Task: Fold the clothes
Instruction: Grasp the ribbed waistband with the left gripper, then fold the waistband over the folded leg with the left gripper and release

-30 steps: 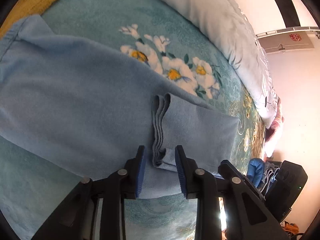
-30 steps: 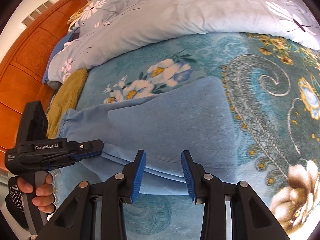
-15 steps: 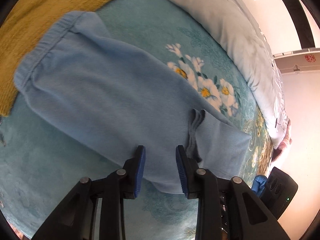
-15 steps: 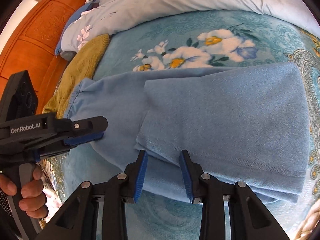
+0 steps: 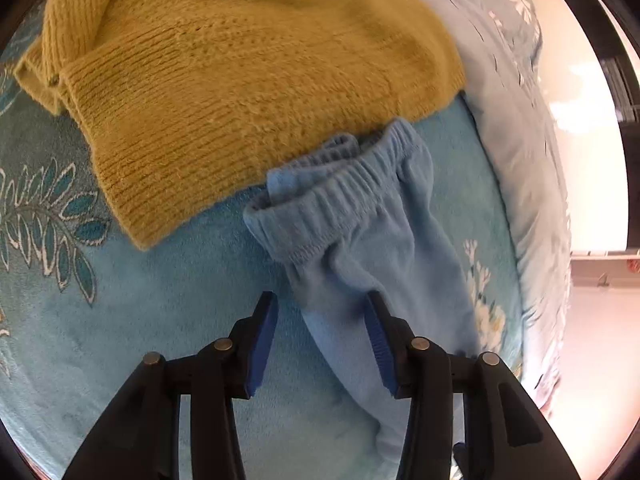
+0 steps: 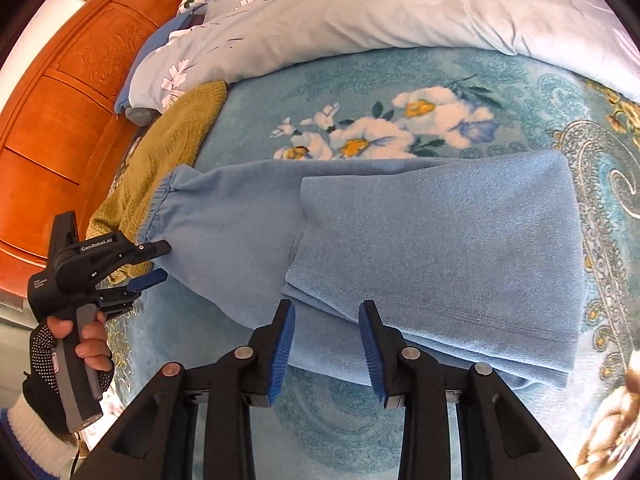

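Note:
Light blue trousers [image 6: 440, 248] lie flat on the teal blanket, the leg ends folded back over the middle. Their elastic waistband [image 5: 340, 204] lies against a yellow knitted sweater [image 5: 240, 60]. My left gripper [image 5: 320, 300] hovers just below the waistband; its jaws are opening, with the trousers' near edge between the pads but not pinched. In the right wrist view the left gripper [image 6: 164, 261] is at the waist end, held by a gloved hand [image 6: 80, 344]. My right gripper [image 6: 327, 308] stands open over the folded hem's near edge, gripping nothing.
The teal floral blanket [image 6: 400, 80] covers the bed. A pale blue flowered quilt [image 6: 400, 12] is bunched along the far side. An orange wooden headboard [image 6: 60, 100] stands at the left, beyond the yellow sweater [image 6: 176, 132].
My left gripper has travelled along the trousers from the folded hem to the waistband, rolled, and its jaws stand wider. My right gripper has shifted slightly along the trousers' near edge.

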`<state>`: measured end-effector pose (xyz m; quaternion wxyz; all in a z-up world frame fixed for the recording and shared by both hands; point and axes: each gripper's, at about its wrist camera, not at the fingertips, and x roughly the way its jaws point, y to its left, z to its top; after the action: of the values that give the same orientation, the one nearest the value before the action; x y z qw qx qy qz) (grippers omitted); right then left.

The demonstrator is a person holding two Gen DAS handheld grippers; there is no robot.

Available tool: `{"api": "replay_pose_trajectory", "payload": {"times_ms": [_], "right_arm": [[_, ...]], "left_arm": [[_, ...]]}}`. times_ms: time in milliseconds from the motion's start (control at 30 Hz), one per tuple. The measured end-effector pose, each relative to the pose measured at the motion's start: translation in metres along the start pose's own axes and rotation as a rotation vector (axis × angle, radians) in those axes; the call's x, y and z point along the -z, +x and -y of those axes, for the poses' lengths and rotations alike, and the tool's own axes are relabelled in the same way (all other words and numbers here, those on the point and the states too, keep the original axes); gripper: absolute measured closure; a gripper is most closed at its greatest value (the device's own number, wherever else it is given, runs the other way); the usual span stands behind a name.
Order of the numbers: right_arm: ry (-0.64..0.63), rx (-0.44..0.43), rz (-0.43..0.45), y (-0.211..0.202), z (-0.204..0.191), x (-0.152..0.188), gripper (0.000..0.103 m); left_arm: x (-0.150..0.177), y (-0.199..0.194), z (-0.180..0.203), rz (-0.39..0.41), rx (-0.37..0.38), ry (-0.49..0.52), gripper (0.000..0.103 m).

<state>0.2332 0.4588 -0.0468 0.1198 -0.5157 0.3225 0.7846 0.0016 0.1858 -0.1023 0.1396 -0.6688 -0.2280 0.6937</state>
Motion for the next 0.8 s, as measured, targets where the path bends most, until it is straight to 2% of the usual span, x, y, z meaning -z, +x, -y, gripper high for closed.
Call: {"api": "replay_pose_trajectory", "payload": {"times_ms": [167, 233, 333, 367, 433, 533, 600, 800], "right_arm": [[0.029, 0.032, -0.002, -0.007, 0.010, 0.003, 0.068], [0.046, 0.039, -0.003, -0.010, 0.015, 0.005, 0.068], [0.074, 0.044, 0.000, -0.012, 0.020, 0.008, 0.068], [0.082, 0.046, 0.000, -0.014, 0.021, 0.009, 0.068], [0.099, 0.047, 0.004, -0.017, 0.024, 0.011, 0.068], [0.121, 0.039, 0.019, -0.023, 0.028, 0.012, 0.068], [0.129, 0.039, 0.027, -0.027, 0.031, 0.012, 0.068], [0.159, 0.039, 0.057, -0.043, 0.047, 0.016, 0.068]], "left_arm": [[-0.019, 0.002, -0.025, 0.036, 0.094, -0.116, 0.054], [-0.023, 0.001, -0.029, 0.047, 0.122, -0.126, 0.054], [-0.025, -0.002, -0.023, 0.068, 0.109, -0.080, 0.056], [-0.024, -0.003, -0.020, 0.075, 0.092, -0.057, 0.058], [-0.022, -0.006, -0.013, 0.088, 0.065, -0.017, 0.072], [-0.016, -0.018, 0.003, 0.121, 0.040, 0.052, 0.083], [-0.009, -0.030, 0.023, 0.152, 0.013, 0.134, 0.085], [0.030, -0.066, 0.101, 0.213, -0.002, 0.444, 0.087]]}}
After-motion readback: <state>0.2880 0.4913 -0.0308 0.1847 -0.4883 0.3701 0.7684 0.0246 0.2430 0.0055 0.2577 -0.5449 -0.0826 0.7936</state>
